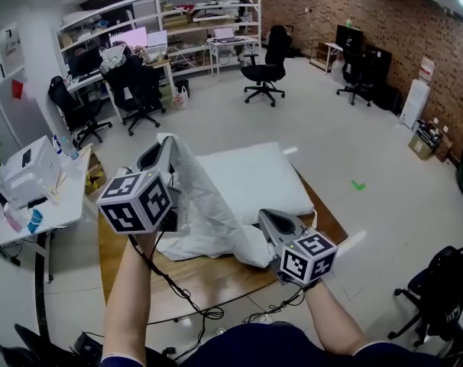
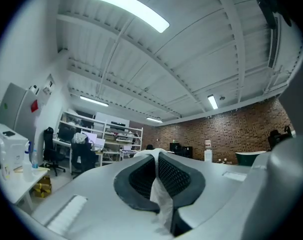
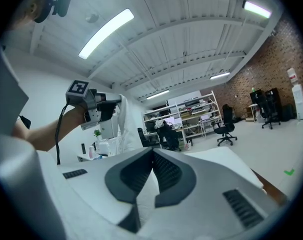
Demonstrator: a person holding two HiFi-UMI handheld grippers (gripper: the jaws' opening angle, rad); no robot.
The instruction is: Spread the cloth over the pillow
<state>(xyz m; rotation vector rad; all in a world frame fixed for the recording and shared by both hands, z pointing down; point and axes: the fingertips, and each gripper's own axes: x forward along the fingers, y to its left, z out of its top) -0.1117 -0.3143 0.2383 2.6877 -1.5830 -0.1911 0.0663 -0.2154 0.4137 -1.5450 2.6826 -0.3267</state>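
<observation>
1. Head view: the white cloth slopes from the raised left gripper, centre left, down to the right gripper, lower centre. It hides the left end of the pillow, which lies across the wooden table. An office chair stands at the top.
2. Left gripper view: the jaws are closed on a fold of cloth.
3. Right gripper view: the jaws pinch the cloth; the left gripper is at upper left.

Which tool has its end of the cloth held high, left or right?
The left tool: it holds the cloth up above the pillow, while the right tool grips its end low near the table edge.
</observation>
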